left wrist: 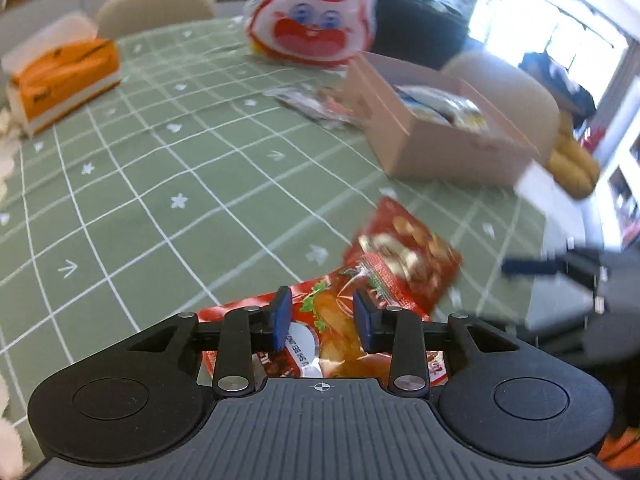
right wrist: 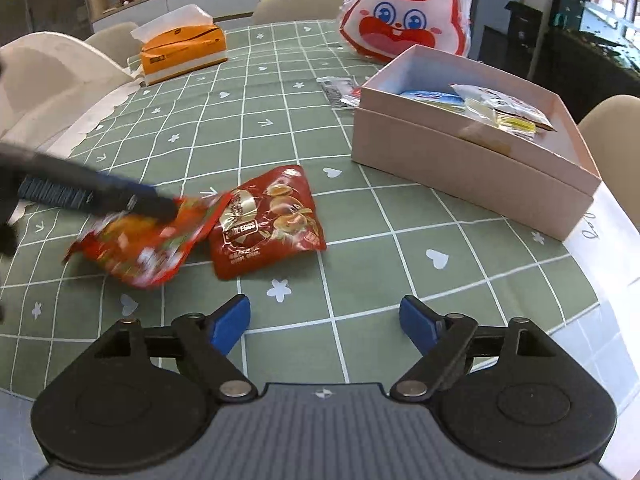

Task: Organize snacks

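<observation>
My left gripper (left wrist: 322, 322) is shut on a red-orange snack packet (left wrist: 332, 344) and holds it just over the green checked tablecloth; the right wrist view shows it blurred (right wrist: 136, 240) under the left fingers (right wrist: 132, 200). A red quail-egg packet (left wrist: 404, 256) lies beside it, also in the right wrist view (right wrist: 268, 220). My right gripper (right wrist: 325, 322) is open and empty, low over the cloth, near the quail-egg packet. The pink box (right wrist: 460, 160) at the right holds several pale packets (right wrist: 496, 110); it also shows in the left wrist view (left wrist: 440, 148).
A silver packet (right wrist: 340, 90) lies behind the box. A rabbit-face bag (right wrist: 404, 16) stands at the far side. An orange tissue box (right wrist: 182, 50) sits far left. Chairs (right wrist: 296, 4) ring the table. The table edge (right wrist: 608, 208) runs close right of the box.
</observation>
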`<control>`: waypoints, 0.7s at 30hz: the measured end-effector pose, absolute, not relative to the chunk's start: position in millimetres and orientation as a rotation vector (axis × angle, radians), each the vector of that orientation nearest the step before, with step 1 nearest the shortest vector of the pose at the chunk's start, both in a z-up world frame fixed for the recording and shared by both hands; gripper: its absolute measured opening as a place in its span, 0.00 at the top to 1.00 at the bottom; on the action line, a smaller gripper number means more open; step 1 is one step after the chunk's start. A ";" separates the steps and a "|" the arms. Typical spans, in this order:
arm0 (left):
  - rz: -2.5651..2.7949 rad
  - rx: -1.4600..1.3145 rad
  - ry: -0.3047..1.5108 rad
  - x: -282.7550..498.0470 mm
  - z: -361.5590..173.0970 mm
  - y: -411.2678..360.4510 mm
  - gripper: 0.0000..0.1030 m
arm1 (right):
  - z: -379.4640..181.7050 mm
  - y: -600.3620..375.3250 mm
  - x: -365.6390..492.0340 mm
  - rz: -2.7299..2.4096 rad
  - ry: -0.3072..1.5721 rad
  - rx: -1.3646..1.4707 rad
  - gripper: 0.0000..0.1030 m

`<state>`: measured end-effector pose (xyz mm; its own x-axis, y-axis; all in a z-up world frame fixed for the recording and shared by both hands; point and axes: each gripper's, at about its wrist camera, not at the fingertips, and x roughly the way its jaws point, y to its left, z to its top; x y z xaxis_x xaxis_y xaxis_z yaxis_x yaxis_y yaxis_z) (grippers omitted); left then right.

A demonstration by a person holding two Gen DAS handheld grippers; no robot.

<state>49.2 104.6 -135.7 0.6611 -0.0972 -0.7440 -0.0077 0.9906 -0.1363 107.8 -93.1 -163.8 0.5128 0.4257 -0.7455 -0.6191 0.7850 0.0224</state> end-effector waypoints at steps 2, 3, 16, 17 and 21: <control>-0.040 -0.085 0.846 38.5 -134.6 95.0 0.63 | -165.8 -94.3 105.9 0.635 0.802 -0.253 0.15; -0.029 -0.086 0.845 34.3 -133.6 92.2 0.63 | -166.7 -95.1 104.6 0.632 0.795 -0.249 0.13; 0.013 -0.316 0.774 -0.4 -122.9 120.7 0.63 | -137.3 -73.8 83.9 0.760 0.919 -0.316 0.17; 0.017 -0.326 0.770 -2.2 -122.4 122.4 0.63 | -133.9 -68.3 73.4 0.810 0.911 -0.342 0.17; 0.024 -0.369 0.762 -7.8 -123.6 132.7 0.63 | -134.4 -35.2 46.4 0.894 0.845 -0.507 0.17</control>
